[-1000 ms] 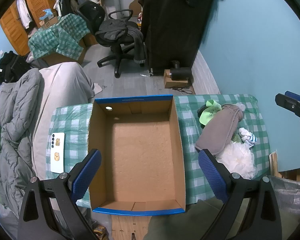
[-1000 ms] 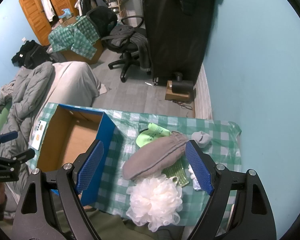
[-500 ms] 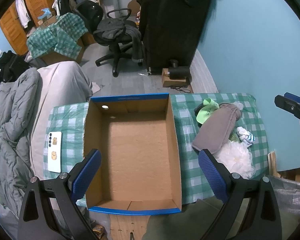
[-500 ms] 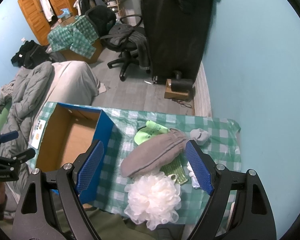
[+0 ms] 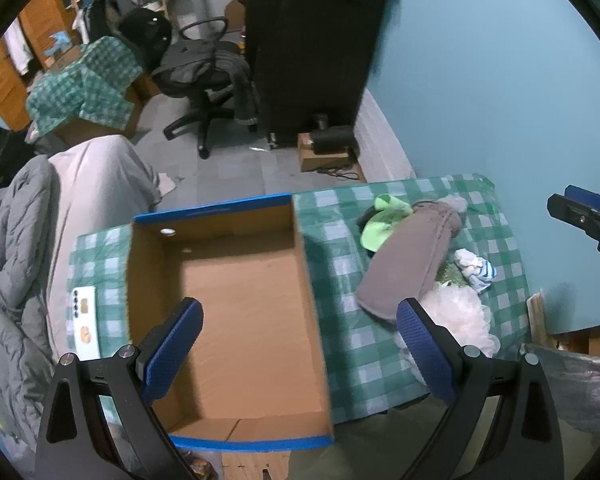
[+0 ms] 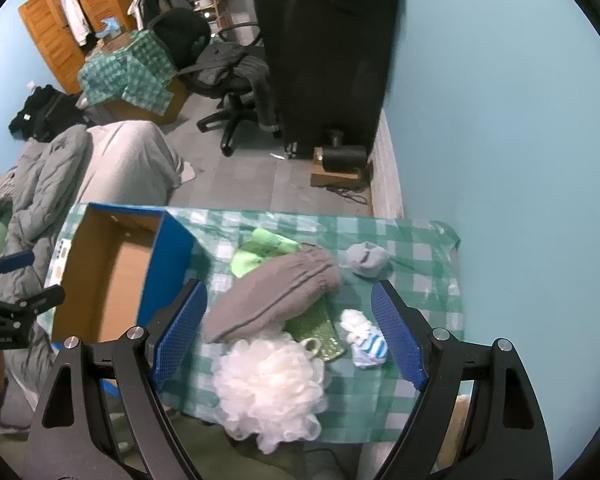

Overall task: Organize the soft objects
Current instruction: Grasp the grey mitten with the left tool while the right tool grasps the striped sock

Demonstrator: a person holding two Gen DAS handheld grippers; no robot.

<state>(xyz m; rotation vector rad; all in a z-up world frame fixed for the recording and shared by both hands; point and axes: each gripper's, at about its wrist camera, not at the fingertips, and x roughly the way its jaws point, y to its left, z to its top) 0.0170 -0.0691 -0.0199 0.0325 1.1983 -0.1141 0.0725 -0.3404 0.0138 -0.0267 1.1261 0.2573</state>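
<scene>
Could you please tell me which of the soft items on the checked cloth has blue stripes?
The small white sock by the right claw; the others are plain.

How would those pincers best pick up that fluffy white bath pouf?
Probably from straight above with the right gripper, whose open jaws hang nearest, pinching the bath pouf across its puffy middle. It is a round, squashy ball of mesh with free edges toward the table's front, though the grey pouch crowds its far side.

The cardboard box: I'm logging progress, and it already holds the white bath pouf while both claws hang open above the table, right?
Not quite. The cardboard box is empty in the left wrist view; the white bath pouf lies on the table outside it. Both claws are open.
</scene>
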